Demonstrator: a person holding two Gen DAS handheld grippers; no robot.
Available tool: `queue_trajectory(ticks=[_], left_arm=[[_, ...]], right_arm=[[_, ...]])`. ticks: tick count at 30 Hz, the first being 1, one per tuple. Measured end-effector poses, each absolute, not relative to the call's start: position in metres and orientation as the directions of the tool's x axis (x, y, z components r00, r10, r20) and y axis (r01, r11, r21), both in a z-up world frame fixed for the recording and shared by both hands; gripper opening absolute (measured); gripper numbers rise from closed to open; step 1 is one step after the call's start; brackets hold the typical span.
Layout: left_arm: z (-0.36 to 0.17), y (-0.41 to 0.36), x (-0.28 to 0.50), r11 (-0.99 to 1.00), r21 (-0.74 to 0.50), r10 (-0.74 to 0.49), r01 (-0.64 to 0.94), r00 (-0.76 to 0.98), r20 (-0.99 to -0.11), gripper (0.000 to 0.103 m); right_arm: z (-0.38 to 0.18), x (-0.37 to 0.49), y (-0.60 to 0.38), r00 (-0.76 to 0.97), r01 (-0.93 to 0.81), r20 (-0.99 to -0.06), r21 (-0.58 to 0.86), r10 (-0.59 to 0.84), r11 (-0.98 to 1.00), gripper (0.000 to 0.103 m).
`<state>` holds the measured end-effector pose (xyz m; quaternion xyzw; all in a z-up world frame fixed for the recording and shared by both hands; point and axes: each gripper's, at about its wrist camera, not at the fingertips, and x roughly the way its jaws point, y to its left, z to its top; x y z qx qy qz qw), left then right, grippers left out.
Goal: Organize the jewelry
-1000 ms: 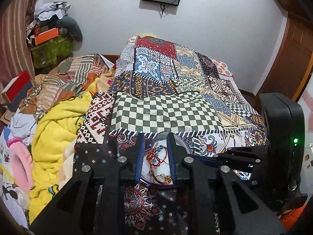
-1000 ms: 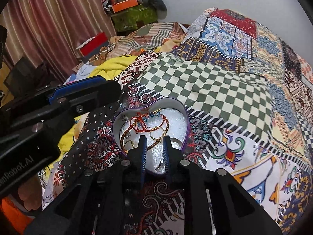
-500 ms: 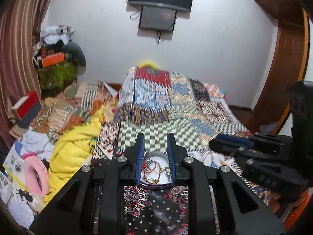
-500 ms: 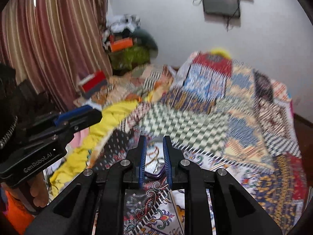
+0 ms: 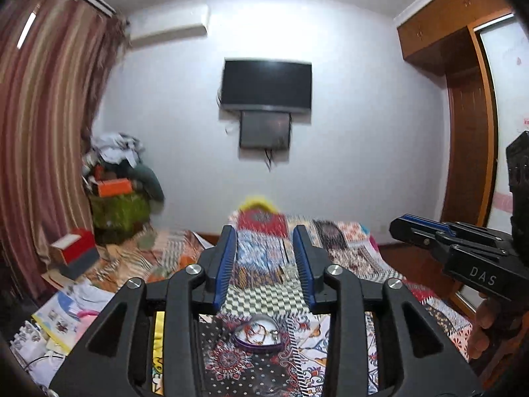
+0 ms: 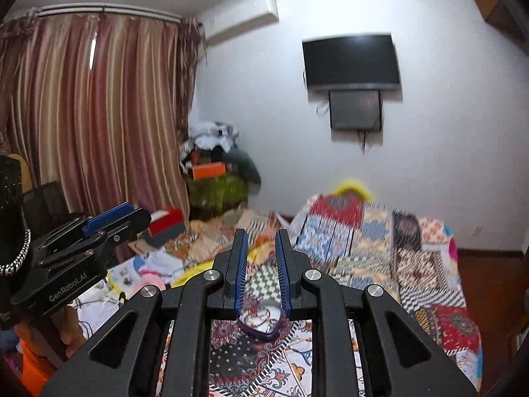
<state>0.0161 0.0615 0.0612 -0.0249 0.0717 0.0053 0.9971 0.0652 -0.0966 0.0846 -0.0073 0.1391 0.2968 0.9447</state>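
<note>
Both grippers, left gripper (image 5: pixel 264 264) and right gripper (image 6: pixel 259 271), are held spread, empty, above the heart-shaped jewelry box (image 5: pixel 258 335); sorting seems finished, or descent needed.

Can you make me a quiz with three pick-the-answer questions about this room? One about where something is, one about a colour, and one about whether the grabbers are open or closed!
1. Where is the purple heart-shaped jewelry tin?
A. on the patterned patchwork bedspread
B. on the wall
C. inside the left gripper

2. What colour is the box on the cluttered pile by the striped curtain?
A. blue
B. orange
C. white

3. What are the left gripper and the right gripper doing?
A. both squeezing a bracelet
B. one holds the tin
C. both open and holding nothing

Answers: 1 A, the tin sits on the bedspread below the grippers. 2 B, the box is bright orange. 3 C, only bedspread shows in the gap between each pair of blue pads.
</note>
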Motion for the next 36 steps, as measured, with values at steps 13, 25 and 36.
queue_trajectory(ticks=[13, 25, 36], left_arm=[[0.067, 0.059, -0.04, 0.992, -0.068, 0.108, -0.111, 0.993, -0.04, 0.088], [0.066, 0.049, -0.047, 0.989, -0.017, 0.149, -0.149, 0.988, -0.033, 0.102], [0.064, 0.051, -0.045, 0.99, -0.029, 0.138, -0.139, 0.989, -0.051, 0.102]], right_arm=[[0.09, 0.021, -0.103, 0.859, -0.494, -0.14, 0.024, 0.492, 0.869, 0.086], [0.087, 0.015, -0.106, 0.881, -0.457, -0.132, 0.012, 0.454, 0.89, 0.102], [0.085, 0.012, -0.112, 0.879, -0.458, -0.135, 0.024, 0.456, 0.889, 0.102]])
